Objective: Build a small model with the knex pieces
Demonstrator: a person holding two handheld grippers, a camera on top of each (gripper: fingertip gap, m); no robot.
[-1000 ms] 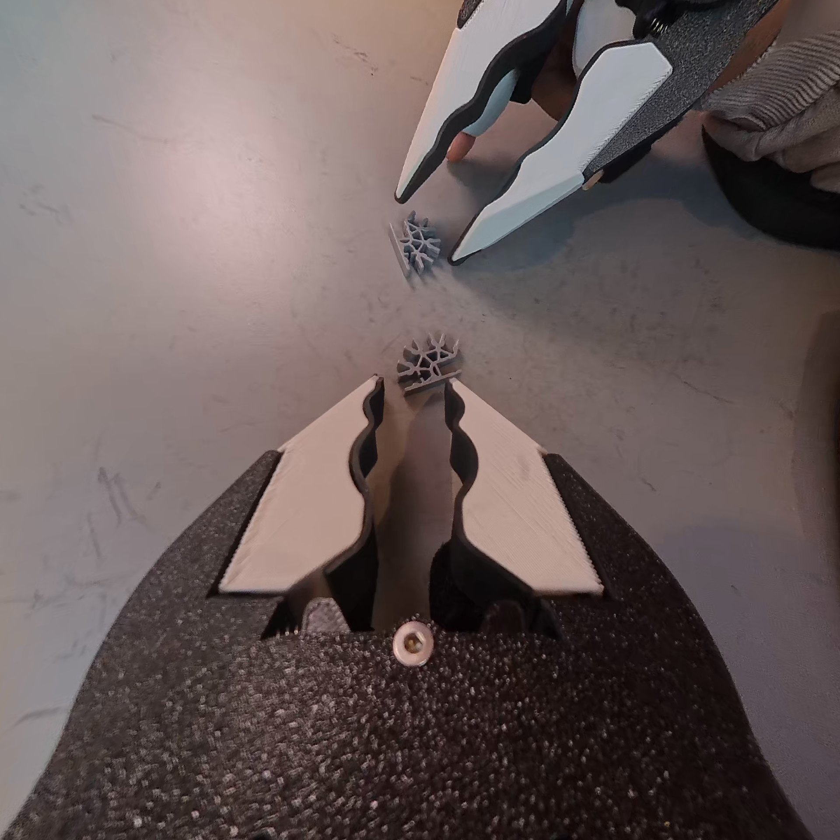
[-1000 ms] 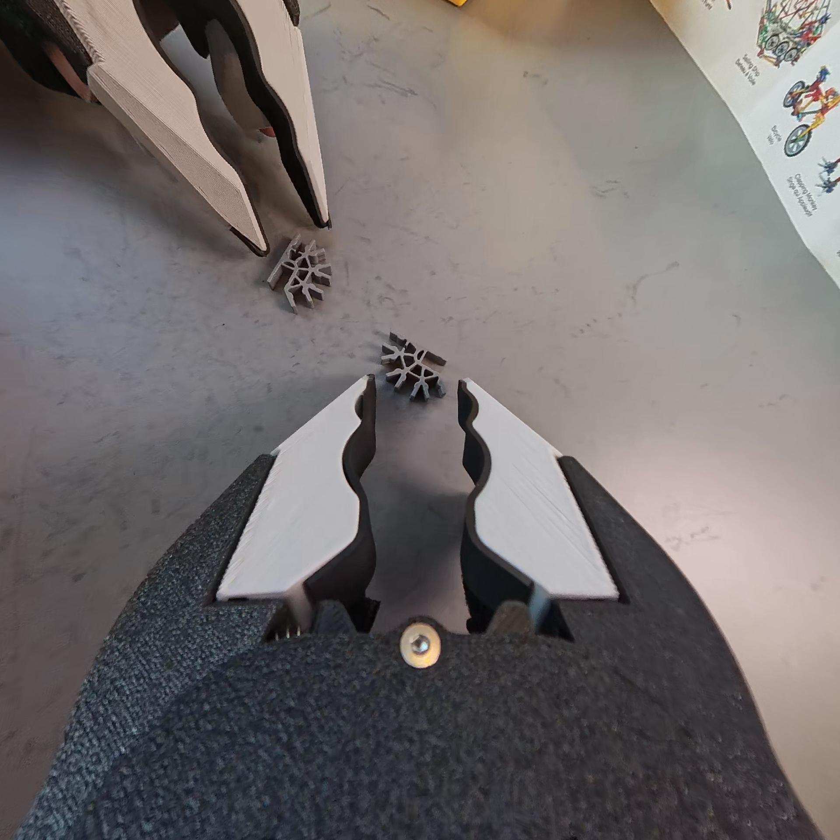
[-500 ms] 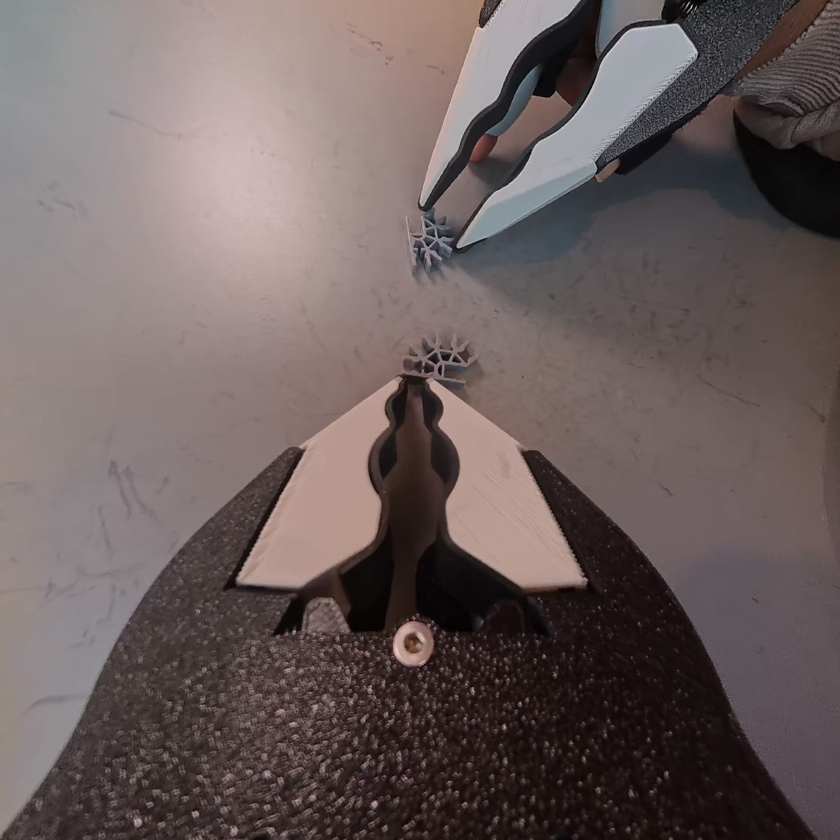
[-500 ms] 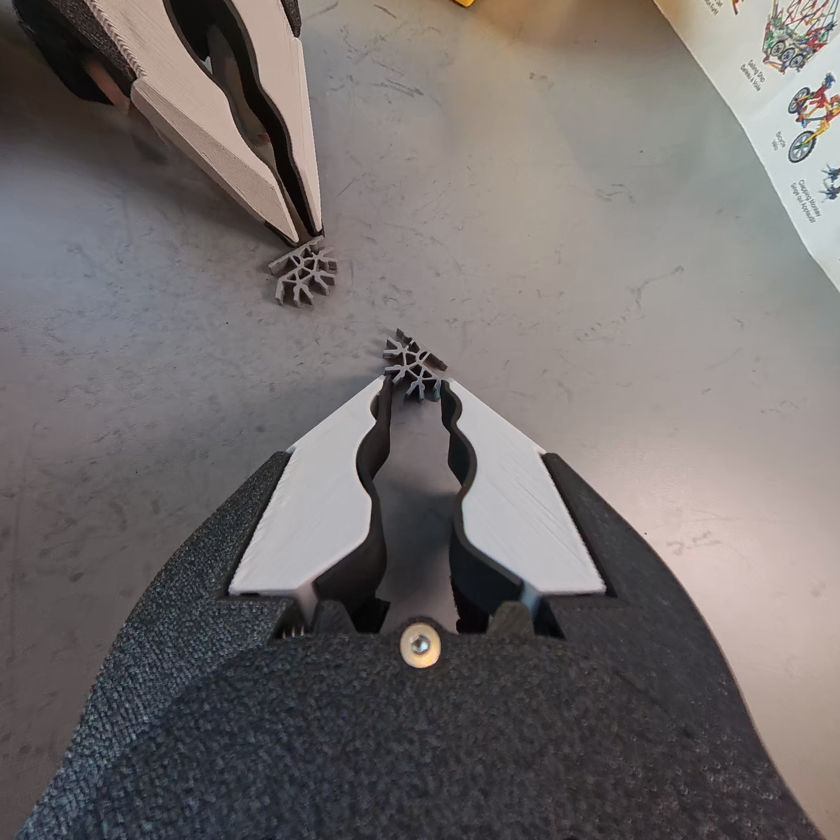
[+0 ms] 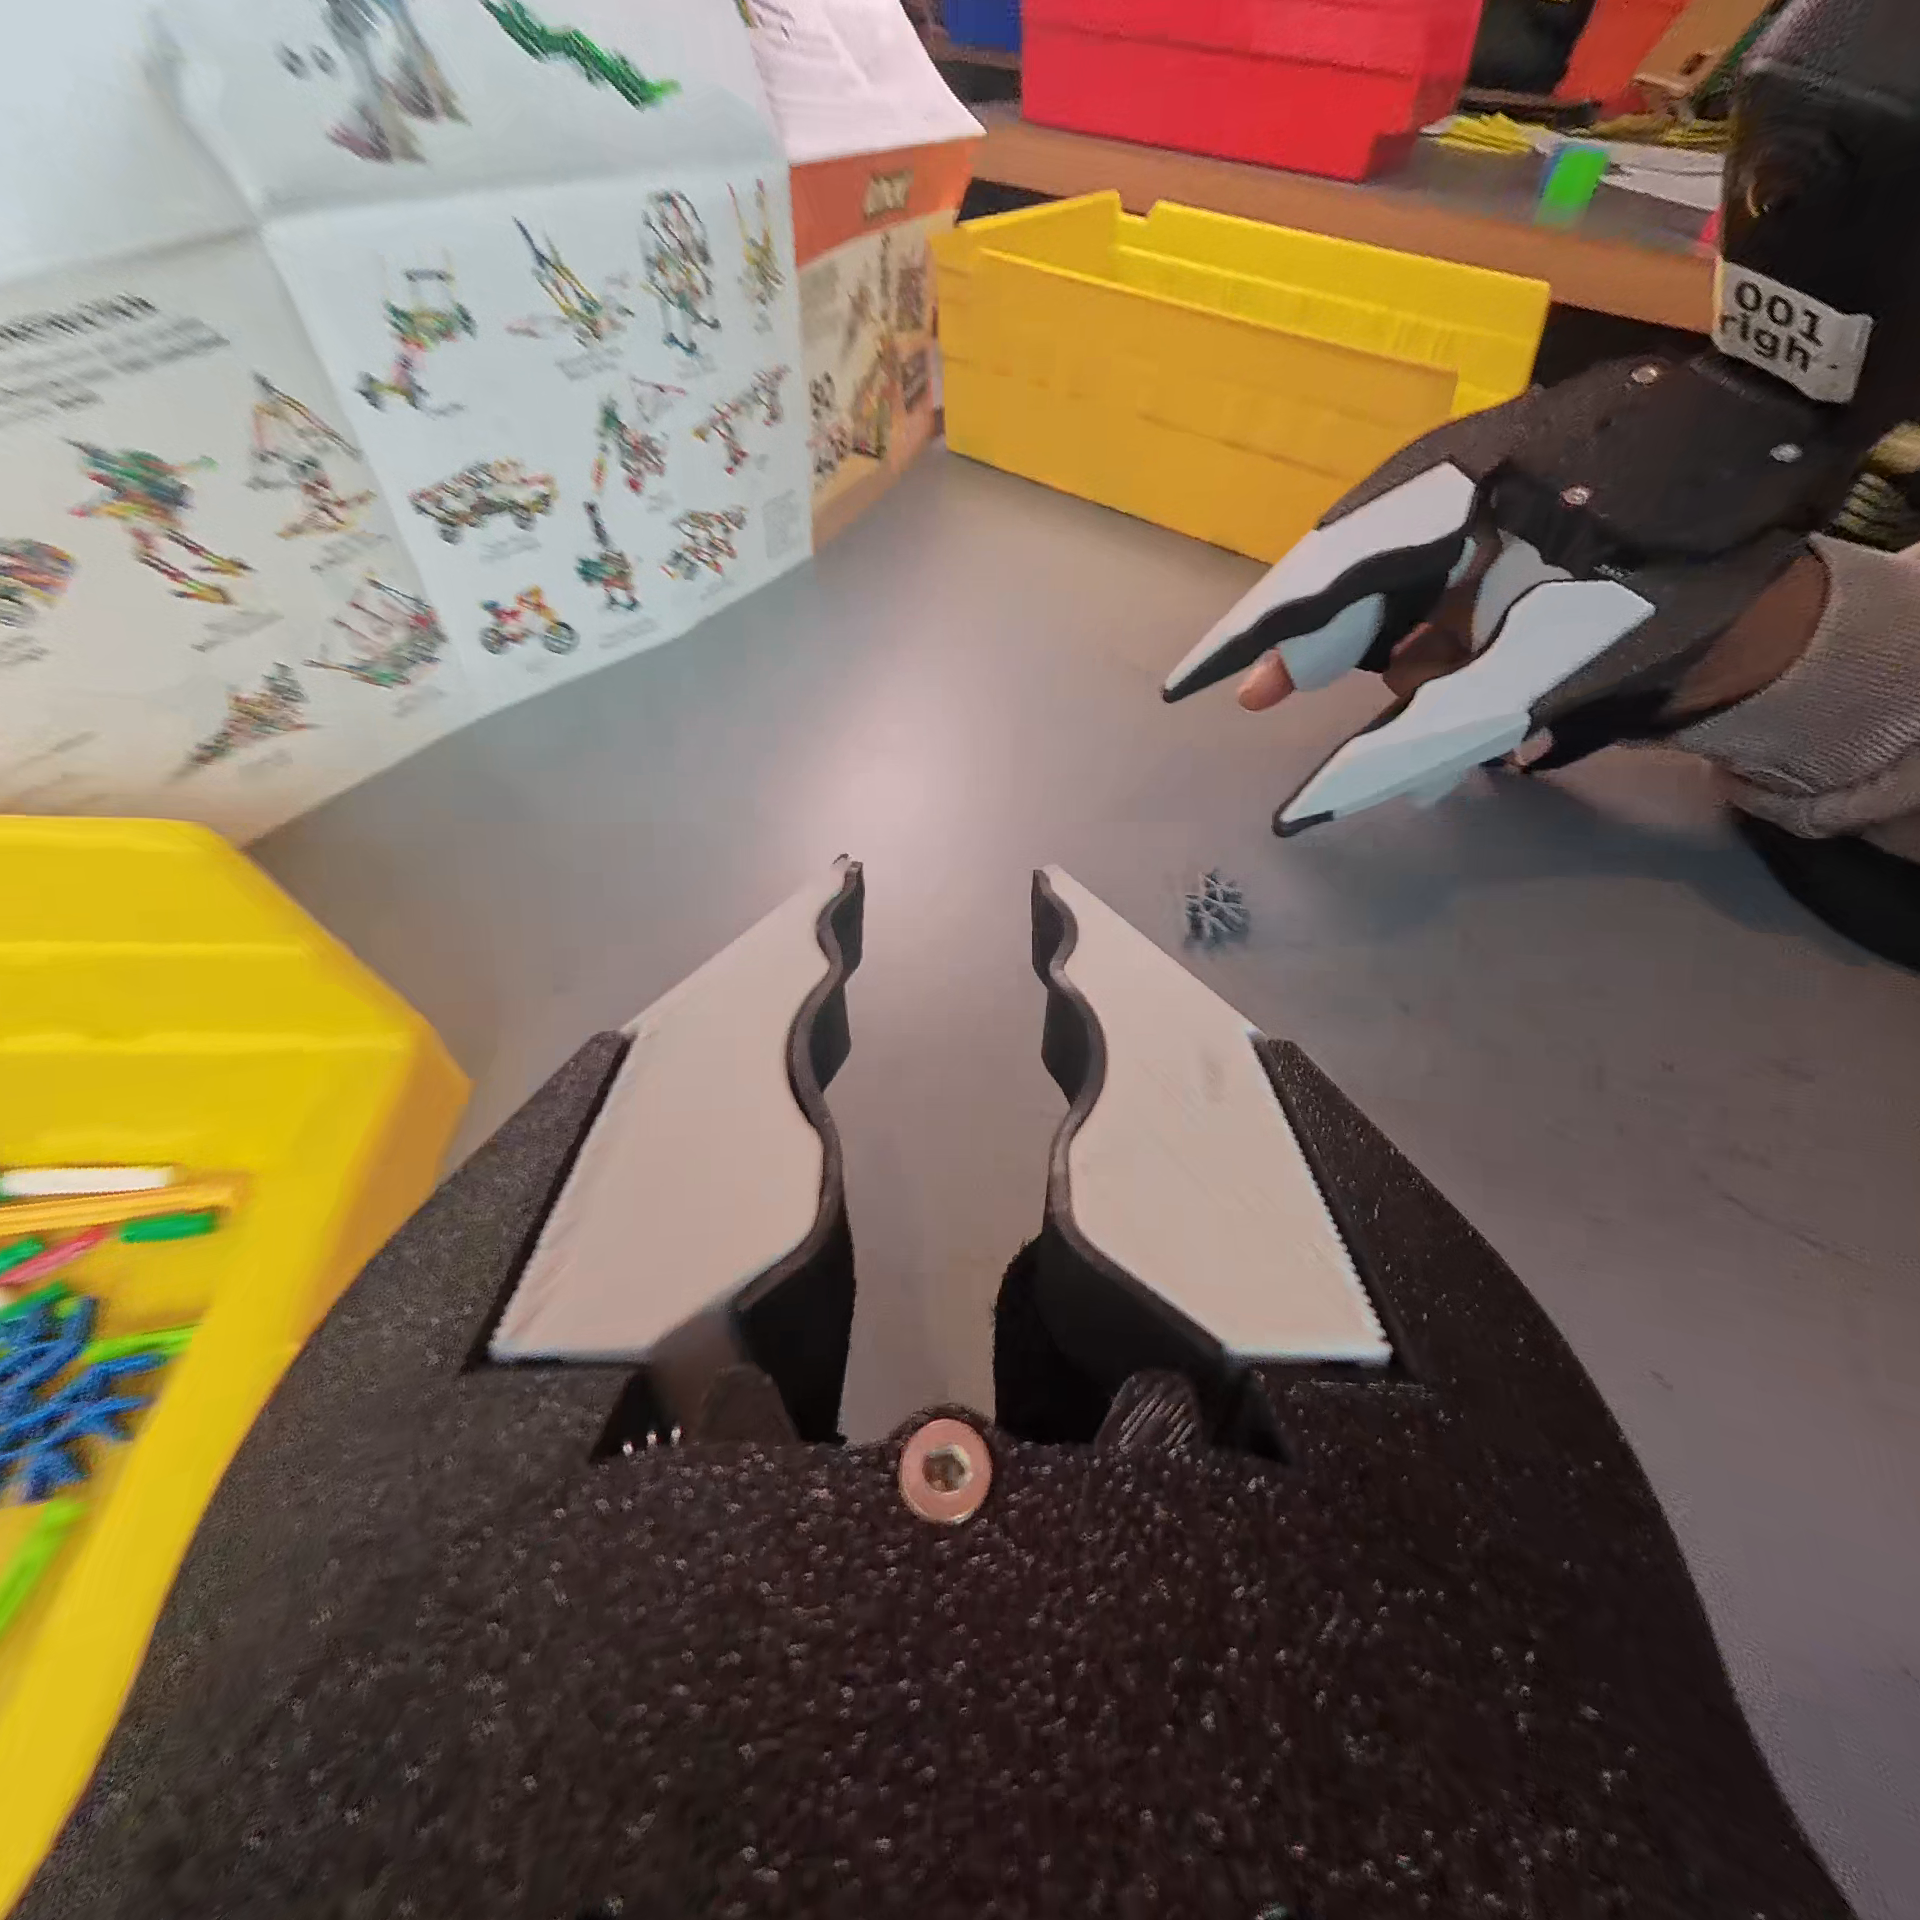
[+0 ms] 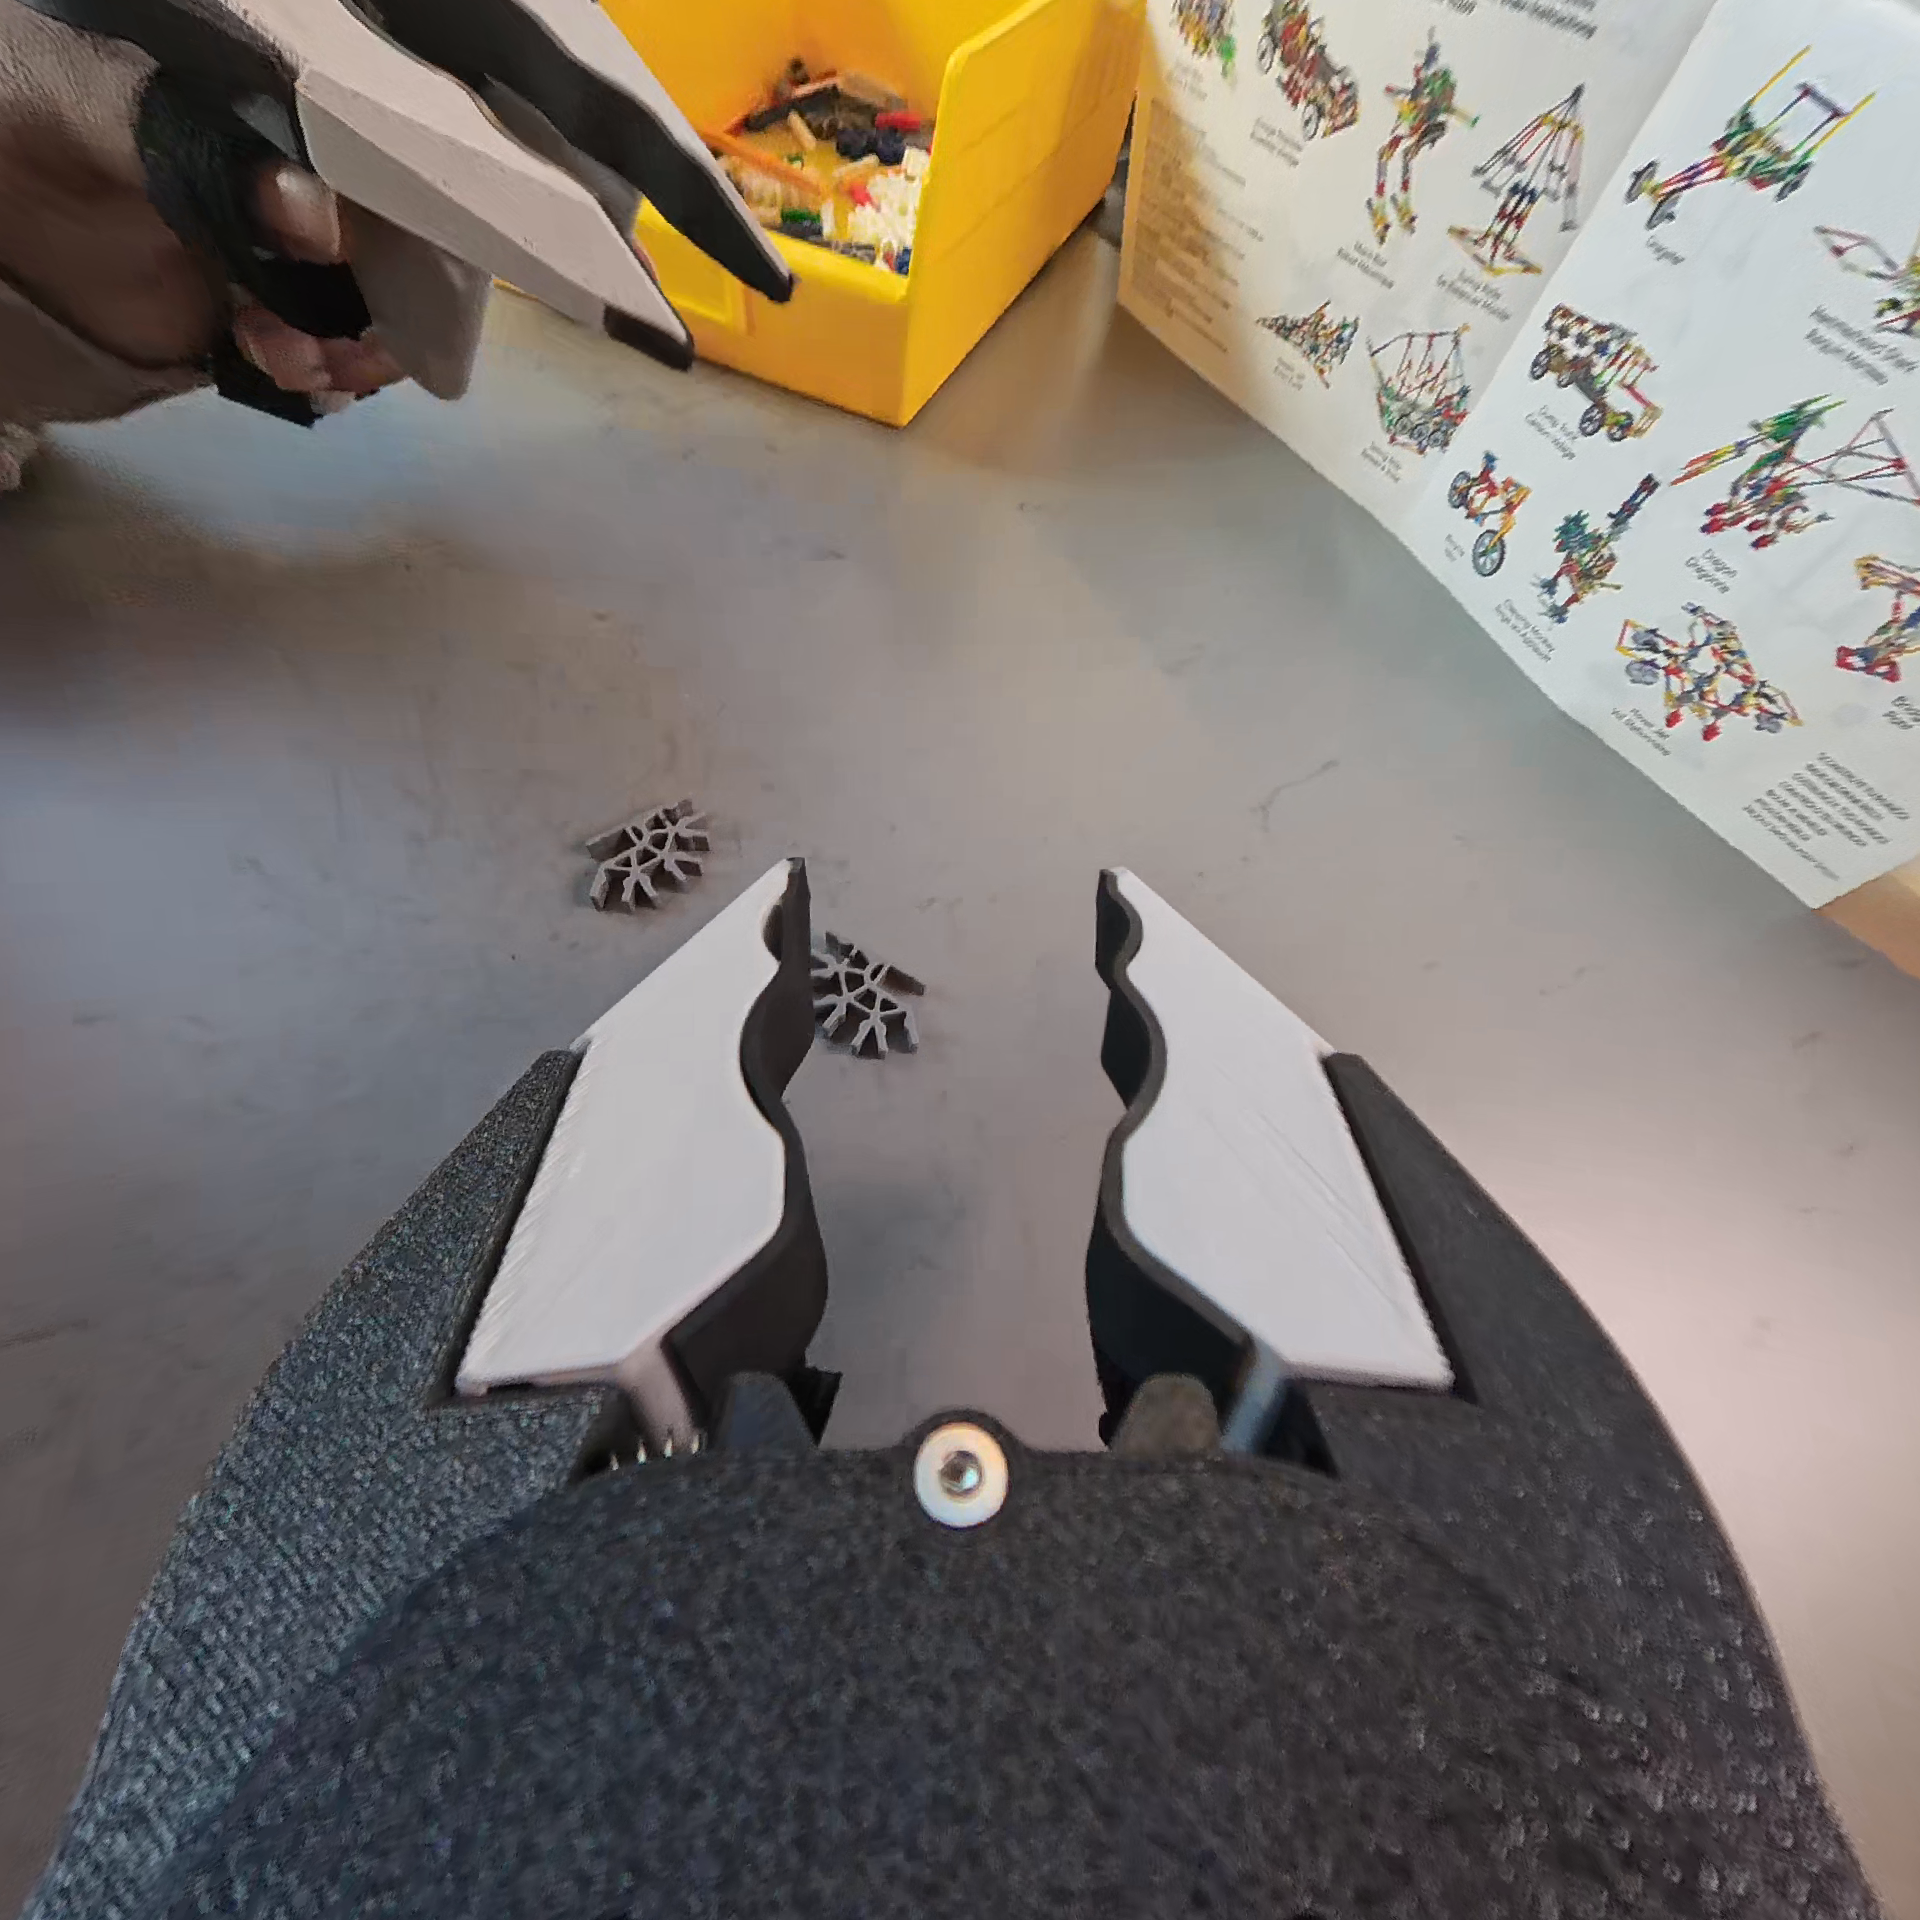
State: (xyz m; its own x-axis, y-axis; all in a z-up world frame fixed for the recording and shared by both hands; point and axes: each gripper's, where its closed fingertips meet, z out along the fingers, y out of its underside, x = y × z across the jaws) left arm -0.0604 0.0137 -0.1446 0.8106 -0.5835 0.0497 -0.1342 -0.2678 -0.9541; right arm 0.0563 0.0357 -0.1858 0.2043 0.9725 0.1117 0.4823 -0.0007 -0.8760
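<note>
Presently, right gripper [image 6: 945,883] parted, empty, lifted off the grey table [image 6: 1039,644] | nearer grey connector [image 6: 868,992] flat, low centre beside its left finger | second connector [image 6: 649,854] just left | left gripper [image 5: 945,883] parted, empty | yellow bin [image 6: 935,281] top centre, instruction sheet [image 6: 1610,416] upper right.

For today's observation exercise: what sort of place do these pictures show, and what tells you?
Probably a workshop or lab bench for building-toy sets: a grey tabletop, a yellow bin of small coloured parts, a fold-out sheet picturing models, and grey snowflake-shaped connectors lying loose.
</note>
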